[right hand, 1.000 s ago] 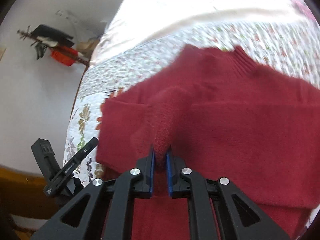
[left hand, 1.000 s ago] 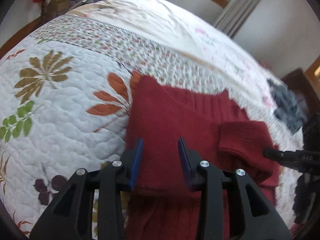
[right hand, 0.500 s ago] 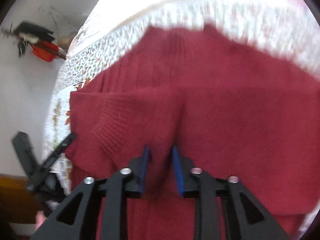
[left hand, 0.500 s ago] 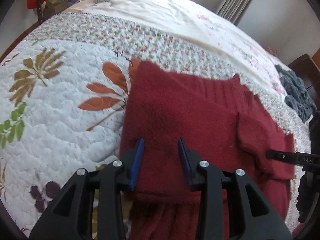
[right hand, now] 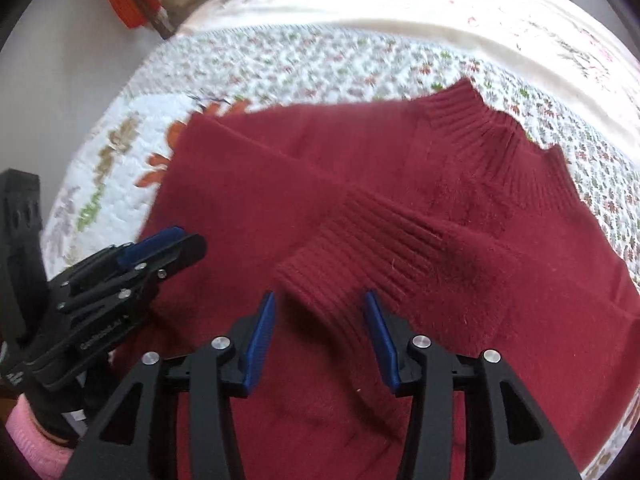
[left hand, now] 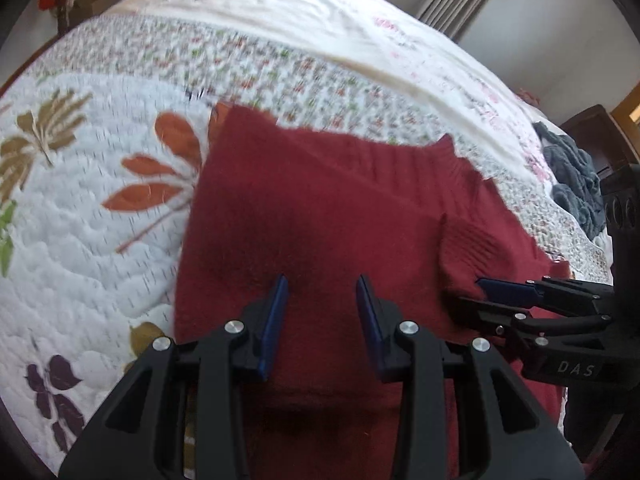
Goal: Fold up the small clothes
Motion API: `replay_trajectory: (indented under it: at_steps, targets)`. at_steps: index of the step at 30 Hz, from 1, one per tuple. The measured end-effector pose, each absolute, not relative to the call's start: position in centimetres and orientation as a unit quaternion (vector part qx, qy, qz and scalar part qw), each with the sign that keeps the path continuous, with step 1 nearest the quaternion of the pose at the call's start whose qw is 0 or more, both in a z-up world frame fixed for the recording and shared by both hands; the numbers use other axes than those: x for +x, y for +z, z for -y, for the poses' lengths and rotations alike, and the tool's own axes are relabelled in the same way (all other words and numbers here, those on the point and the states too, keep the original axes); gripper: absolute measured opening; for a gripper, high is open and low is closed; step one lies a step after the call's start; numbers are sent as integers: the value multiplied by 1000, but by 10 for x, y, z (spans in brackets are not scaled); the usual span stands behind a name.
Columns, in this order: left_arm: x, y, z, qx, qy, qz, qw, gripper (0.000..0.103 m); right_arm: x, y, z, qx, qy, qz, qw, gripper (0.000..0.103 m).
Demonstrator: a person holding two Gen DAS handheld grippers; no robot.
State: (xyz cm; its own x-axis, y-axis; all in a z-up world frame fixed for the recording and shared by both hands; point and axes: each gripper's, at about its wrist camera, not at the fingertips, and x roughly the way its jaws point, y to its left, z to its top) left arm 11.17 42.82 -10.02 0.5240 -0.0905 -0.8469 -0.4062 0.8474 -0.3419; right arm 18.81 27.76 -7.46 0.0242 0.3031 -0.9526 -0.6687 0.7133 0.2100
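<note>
A dark red knit sweater [left hand: 312, 216] [right hand: 360, 184] lies flat on the quilted bed, ribbed collar [right hand: 492, 132] toward the far side. One sleeve is folded across the body, its ribbed cuff [right hand: 360, 252] [left hand: 472, 244] lying loose on top. My left gripper [left hand: 322, 320] hovers open above the sweater's left part, nothing between its blue pads. My right gripper [right hand: 318, 328] is open too, straddling the near edge of the cuff without holding it. Each gripper shows in the other's view: the right gripper [left hand: 500, 296] and the left gripper [right hand: 160, 248].
The floral leaf-print quilt [left hand: 80, 220] covers the bed all around the sweater. A dark grey garment [left hand: 572, 176] lies heaped at the bed's far right edge. A red object [right hand: 128, 4] hangs by the wall beyond the bed. A pink sleeve [right hand: 36, 440] shows at lower left.
My right gripper was shut on the sleeve a second ago; it laid the sleeve across the sweater's body and opened, leaving the cuff lying free. The left gripper stayed open and shifted only slightly.
</note>
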Motion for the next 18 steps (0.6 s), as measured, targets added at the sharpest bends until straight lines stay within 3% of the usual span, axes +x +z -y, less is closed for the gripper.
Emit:
replay_trajectory:
  at_steps: [2, 3, 4, 14, 18]
  targets:
    - [112, -103, -429, -256, 94, -476, 836, 35, 193, -80, -272, -149, 336, -606, 705, 26]
    - [111, -103, -428, -254, 94, -476, 837, 35, 195, -80, -268, -148, 332, -603, 710, 12]
    - [111, -104, -427, -251, 93, -476, 837, 35, 197, -78, -262, -137, 334, -601, 713, 9]
    - [110, -106, -427, -246, 92, -475, 840, 35, 214, -35, -125, 79, 296, -580, 755, 9]
    - [111, -107, -425, -238, 94, -477, 841, 34, 217, -47, -68, 117, 262, -599, 748, 11]
